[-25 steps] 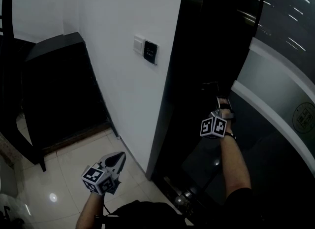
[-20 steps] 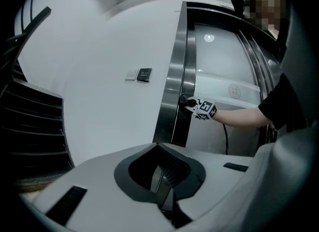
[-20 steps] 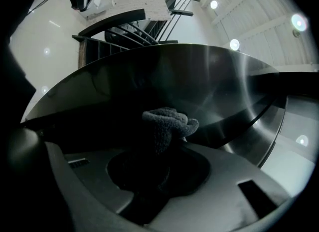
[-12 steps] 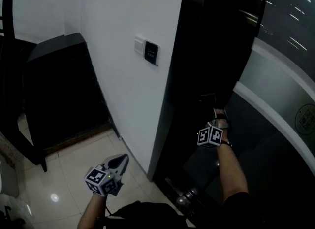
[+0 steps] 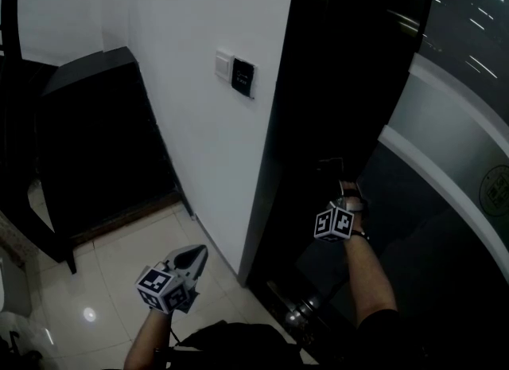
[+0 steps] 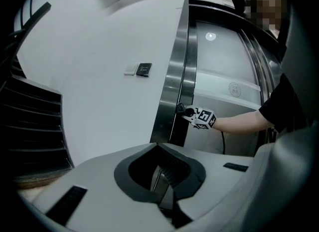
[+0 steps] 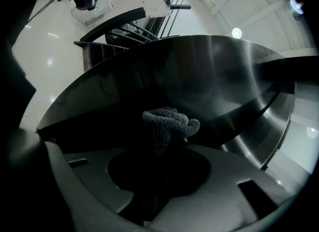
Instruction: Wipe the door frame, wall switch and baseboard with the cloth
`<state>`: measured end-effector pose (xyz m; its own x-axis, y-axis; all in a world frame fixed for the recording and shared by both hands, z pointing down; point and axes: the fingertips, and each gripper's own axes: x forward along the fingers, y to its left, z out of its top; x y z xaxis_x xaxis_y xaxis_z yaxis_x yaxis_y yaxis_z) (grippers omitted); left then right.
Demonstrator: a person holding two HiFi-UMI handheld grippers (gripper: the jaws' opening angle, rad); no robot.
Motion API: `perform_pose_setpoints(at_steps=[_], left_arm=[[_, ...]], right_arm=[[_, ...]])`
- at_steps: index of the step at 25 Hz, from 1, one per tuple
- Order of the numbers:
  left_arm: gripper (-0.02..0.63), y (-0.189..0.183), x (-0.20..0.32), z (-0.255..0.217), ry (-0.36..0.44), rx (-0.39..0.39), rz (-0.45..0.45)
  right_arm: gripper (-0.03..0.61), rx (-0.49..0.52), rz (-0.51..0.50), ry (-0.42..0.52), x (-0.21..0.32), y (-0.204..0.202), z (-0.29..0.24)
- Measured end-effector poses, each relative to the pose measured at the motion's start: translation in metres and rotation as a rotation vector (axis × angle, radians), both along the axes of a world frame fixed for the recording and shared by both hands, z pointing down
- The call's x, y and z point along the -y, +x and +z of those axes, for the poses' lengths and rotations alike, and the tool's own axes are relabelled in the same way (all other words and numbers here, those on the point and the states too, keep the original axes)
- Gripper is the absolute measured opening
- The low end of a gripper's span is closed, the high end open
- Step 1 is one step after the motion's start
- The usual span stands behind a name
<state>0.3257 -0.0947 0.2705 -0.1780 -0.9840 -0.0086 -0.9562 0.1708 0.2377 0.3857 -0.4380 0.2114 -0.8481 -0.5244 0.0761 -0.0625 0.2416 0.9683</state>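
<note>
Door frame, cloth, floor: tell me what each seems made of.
Door frame: looks like polished or brushed metal, probably stainless steel, because it shows streaky mirror-like reflections.
Cloth: soft grey textile, perhaps microfibre, with a fuzzy nubbly pile and bunched folds.
Floor: glossy pale tile, likely ceramic, going by the grout lines and a bright spot of glare.

The floor [image 5: 119, 277] is glossy light tile with thin grout lines; one bright light spot reflects in it. A dark slatted cabinet [image 5: 103, 146] stands on it against the white wall [image 5: 199, 26]. A dark chair [image 5: 49, 237] stands just beside the cabinet. The door frame [image 5: 274, 161] meets the tile at the right.
</note>
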Motion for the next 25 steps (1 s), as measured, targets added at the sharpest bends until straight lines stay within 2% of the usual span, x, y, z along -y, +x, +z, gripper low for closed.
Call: perform_pose_setpoints(at_steps=[11,25], left_arm=[[-0.011,0.001,-0.004,0.003,-0.016,-0.007,-0.003],[-0.011,-0.003,-0.007,0.009,-0.064,0.001,-0.028]], right_arm=[[0.095,-0.083,-0.002,-0.069,0.001,0.003,0.064],[0.095,-0.142,0.001,-0.133,0.002,0.003,0.115]])
